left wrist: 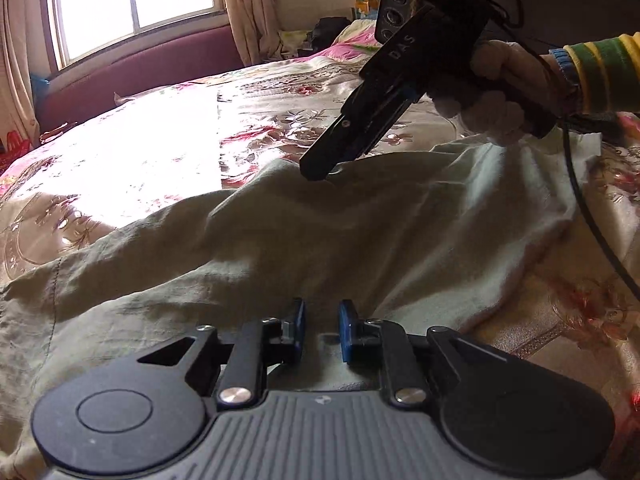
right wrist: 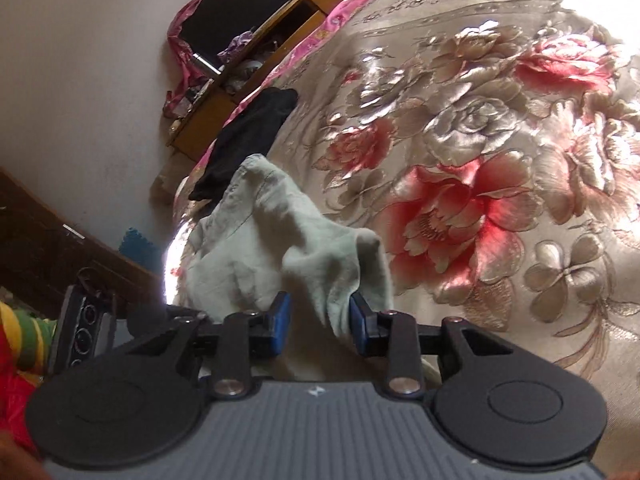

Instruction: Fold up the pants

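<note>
Right claw (right wrist: 320,320) grips bunched pale-green pants (right wrist: 280,240); left claw (left wrist: 322,330) clamps them too. Black garment (right wrist: 252,140) on floral bedspread (right wrist: 480,120).

1. Pants (left wrist: 280,240): pale grey-green woven cloth, matt, creased, slightly coarse weave; stitched seam lines visible.
2. Bedspread (right wrist: 480,120): satin-like cloth, glossy, floral pattern woven in relief, catching bright highlights.
3. Left tool (left wrist: 321,330): matt black plastic arms, blue rubbery-looking pads, ribbed grey body, shiny metal pivot pins.
4. Right tool (right wrist: 319,320): same build, with matt black plastic, blue pads and polished metal pins.
5. Glove (left wrist: 492,88): white fuzzy knit, rough.
6. Sleeve (left wrist: 600,76): striped knit cloth, matt.
7. Shelf unit (right wrist: 248,80): brown wood, dull finish.
8. Curtain (left wrist: 248,8): beige cloth, soft folds.
</note>
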Motion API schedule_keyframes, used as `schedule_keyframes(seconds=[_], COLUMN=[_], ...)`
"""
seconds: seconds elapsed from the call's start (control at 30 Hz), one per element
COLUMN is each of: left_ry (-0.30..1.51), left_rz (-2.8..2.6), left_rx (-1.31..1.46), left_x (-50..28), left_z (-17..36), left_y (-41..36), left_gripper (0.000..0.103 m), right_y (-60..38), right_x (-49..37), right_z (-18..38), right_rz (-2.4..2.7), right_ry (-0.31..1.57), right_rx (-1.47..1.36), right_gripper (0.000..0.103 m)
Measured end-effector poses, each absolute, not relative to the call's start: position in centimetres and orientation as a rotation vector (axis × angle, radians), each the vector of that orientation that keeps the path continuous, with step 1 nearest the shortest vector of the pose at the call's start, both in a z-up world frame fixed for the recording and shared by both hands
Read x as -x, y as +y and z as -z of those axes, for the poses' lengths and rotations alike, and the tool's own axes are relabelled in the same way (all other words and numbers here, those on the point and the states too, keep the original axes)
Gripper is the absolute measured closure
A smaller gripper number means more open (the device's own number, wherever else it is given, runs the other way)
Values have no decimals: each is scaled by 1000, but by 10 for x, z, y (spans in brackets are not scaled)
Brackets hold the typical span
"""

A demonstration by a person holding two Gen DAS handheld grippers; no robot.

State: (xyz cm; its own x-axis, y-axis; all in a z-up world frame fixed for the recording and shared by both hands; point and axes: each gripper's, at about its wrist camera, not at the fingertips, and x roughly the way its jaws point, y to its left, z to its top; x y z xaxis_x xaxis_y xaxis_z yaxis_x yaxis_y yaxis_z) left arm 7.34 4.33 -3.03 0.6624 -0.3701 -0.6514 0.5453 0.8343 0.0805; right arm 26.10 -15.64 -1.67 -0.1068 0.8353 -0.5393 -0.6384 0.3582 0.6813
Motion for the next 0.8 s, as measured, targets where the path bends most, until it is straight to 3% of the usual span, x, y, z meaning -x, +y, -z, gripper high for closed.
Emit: schedule_keyframes(seconds=[0.17,0.37,0.53,0.8], left_ry=[661,655,647,651], left_rz=[532,531,535,505], left_rx=[-287,-299,-311,-324], left_x=[-72,-69,-67,-63], left_z=[32,32,33,25], left_y=[45,43,41,40], left_gripper=[71,71,70,62], right_y=[-141,-125,-166,-250], right_x=[-229,-255,-308,-254], right_z=[4,37,35,-19], right_rz=[-1331,-1122,-929,-603], right_ry=[1100,1113,1042,920], right_rx=[-150,-226,-492,-313], right_gripper=[68,66,66,64])
